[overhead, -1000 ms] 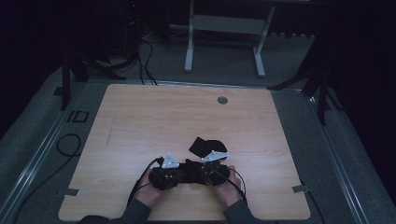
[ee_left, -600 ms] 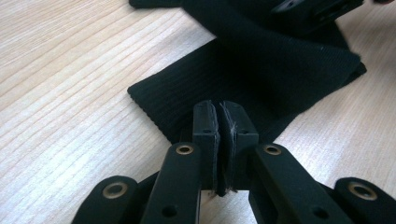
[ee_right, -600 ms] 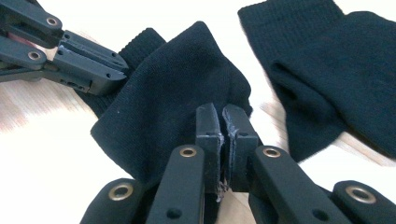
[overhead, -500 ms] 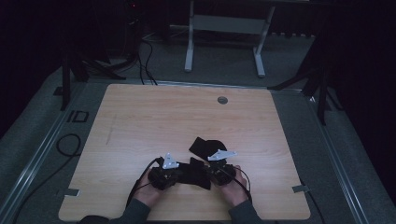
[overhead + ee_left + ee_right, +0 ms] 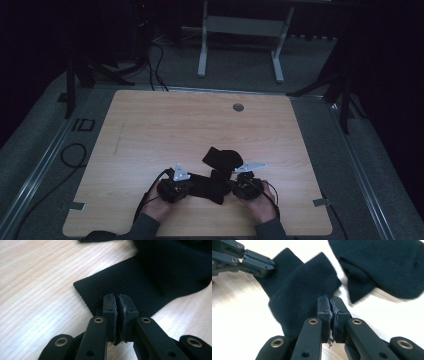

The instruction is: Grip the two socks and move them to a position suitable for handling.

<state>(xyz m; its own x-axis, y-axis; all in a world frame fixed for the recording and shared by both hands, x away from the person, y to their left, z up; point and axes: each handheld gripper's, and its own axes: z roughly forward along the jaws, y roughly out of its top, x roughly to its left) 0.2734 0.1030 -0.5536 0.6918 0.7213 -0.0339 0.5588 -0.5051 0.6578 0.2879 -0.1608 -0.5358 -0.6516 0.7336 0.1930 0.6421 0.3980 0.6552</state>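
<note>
A black sock (image 5: 209,184) lies stretched between my two grippers near the front edge of the wooden table (image 5: 150,125). My left gripper (image 5: 189,184) (image 5: 117,300) is shut on its ribbed cuff (image 5: 120,282). My right gripper (image 5: 234,186) (image 5: 330,301) is shut on the sock's other end (image 5: 299,295). The left gripper (image 5: 249,262) also appears far off in the right gripper view, at the cuff. A second black sock (image 5: 222,159) (image 5: 387,265) lies flat just beyond the first and overlaps it slightly in the high view.
A round grommet (image 5: 238,107) sits near the table's far edge. Tape tabs mark the front corners (image 5: 75,205) (image 5: 320,202). A cable (image 5: 75,155) loops on the floor at the left. A metal frame (image 5: 240,30) stands behind the table.
My right gripper has shifted a little to the right, drawing the held sock out longer between the two grippers. The left gripper has stayed about where it was.
</note>
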